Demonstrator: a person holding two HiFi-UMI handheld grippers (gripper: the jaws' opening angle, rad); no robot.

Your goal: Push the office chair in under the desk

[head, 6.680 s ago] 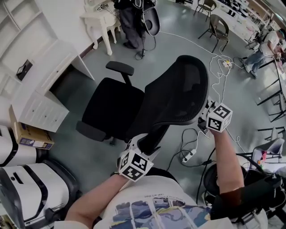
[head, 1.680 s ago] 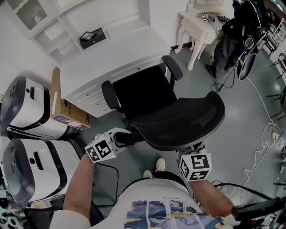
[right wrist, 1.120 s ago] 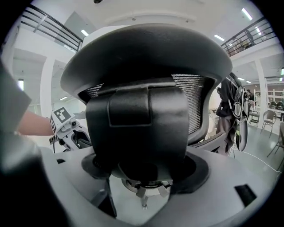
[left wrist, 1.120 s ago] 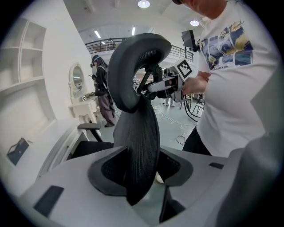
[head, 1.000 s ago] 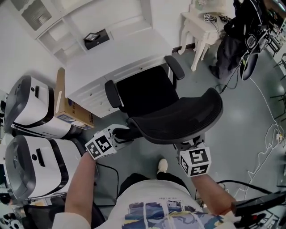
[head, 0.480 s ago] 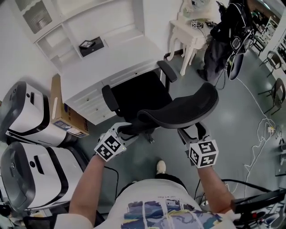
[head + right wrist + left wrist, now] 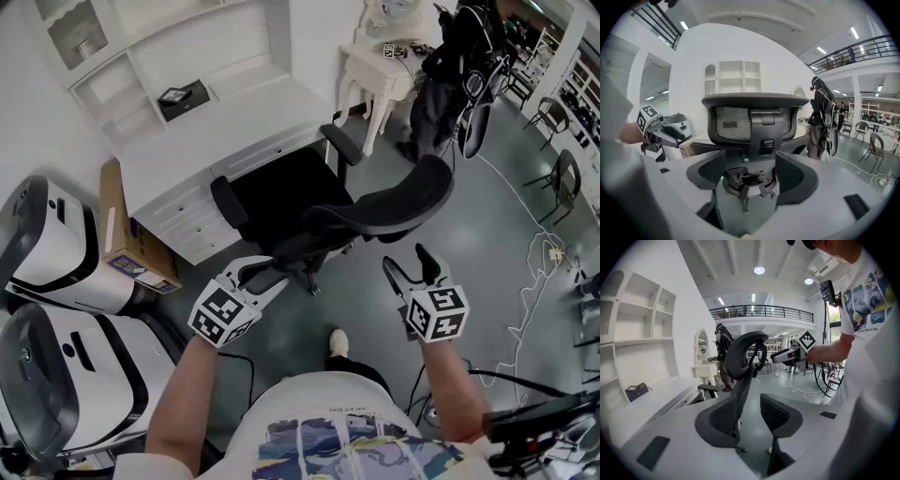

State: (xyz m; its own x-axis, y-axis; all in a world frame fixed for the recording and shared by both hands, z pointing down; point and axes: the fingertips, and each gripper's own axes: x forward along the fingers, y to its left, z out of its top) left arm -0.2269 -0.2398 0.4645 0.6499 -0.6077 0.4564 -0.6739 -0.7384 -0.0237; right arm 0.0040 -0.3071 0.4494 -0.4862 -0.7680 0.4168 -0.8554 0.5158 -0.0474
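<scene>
1. Chair [image 7: 281, 192] first: its black seat sits partway beneath the white surface [image 7: 206, 127]. The front edge is tucked under, while the armrests and backrest [image 7: 394, 208] stay outside, on the person's side.
2. Step in hand, as I judge it: the push looks largely done. Both grippers stand clear of the backrest, which suggests a release or a re-aim between shoves.
3. Left gripper [image 7: 261, 277]: its jaws are moderately apart and have just been closing, with only floor between them. It hovers low, near the chair's rear post.
4. Right gripper [image 7: 408, 264]: its jaws are wide and empty, close behind the backrest's right side without touching it.
5. Any further push would call for even contact on both sides of the backrest frame and a straight line. Whether the armrests can pass under the edge I cannot tell.
6. Materials: the backrest is curved mesh in a hard dark frame, and the seat is matte and padded. The surface is smooth, white and drawered. The grey floor [image 7: 487, 216] is slick, so the chair's base should roll easily.
7. A cardboard box [image 7: 117, 239] stands beside the surface's left end.
</scene>
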